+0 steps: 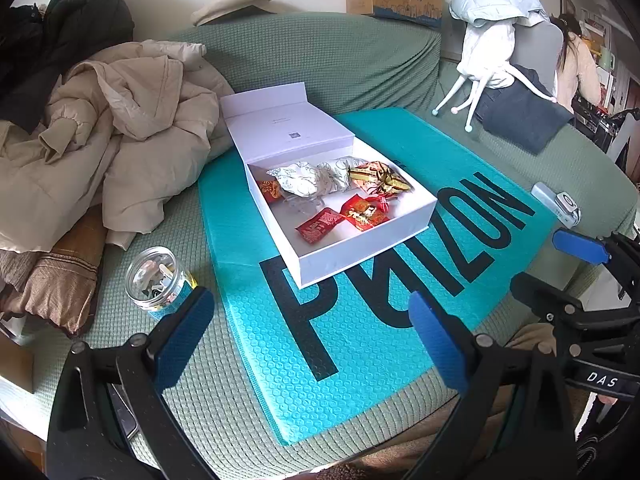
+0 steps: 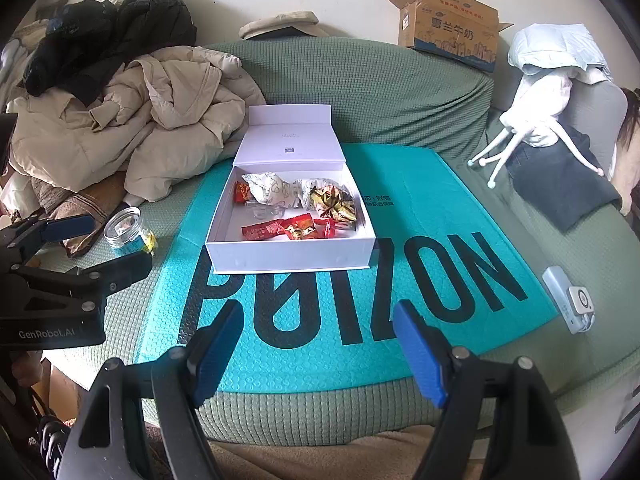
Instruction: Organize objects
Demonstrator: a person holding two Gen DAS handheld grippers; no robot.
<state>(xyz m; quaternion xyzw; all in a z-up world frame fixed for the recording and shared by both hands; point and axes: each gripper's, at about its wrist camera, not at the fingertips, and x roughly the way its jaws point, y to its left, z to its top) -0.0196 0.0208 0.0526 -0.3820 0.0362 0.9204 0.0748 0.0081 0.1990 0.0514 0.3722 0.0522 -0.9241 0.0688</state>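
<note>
A white box [image 1: 416, 216] with its lid folded back sits on a teal POIZON mailer [image 1: 360, 340] on the green sofa. It holds several red snack packets [image 1: 320, 224], white crumpled wrappers [image 1: 304, 178] and a gold wrapper [image 1: 380, 178]. The box [image 2: 288, 258], red packets [image 2: 260, 230] and mailer [image 2: 320, 344] also show in the right wrist view. My left gripper [image 1: 312, 328] is open and empty, in front of the box. My right gripper [image 2: 318, 344] is open and empty over the mailer; it also shows in the left wrist view [image 1: 556, 264].
A clear jar with a teal label [image 1: 158, 278] stands left of the mailer, seen too in the right wrist view [image 2: 124, 232]. A beige jacket [image 1: 120, 136] lies at the left. A small white device [image 2: 568, 298] lies right. A cardboard box [image 2: 452, 28] tops the sofa back.
</note>
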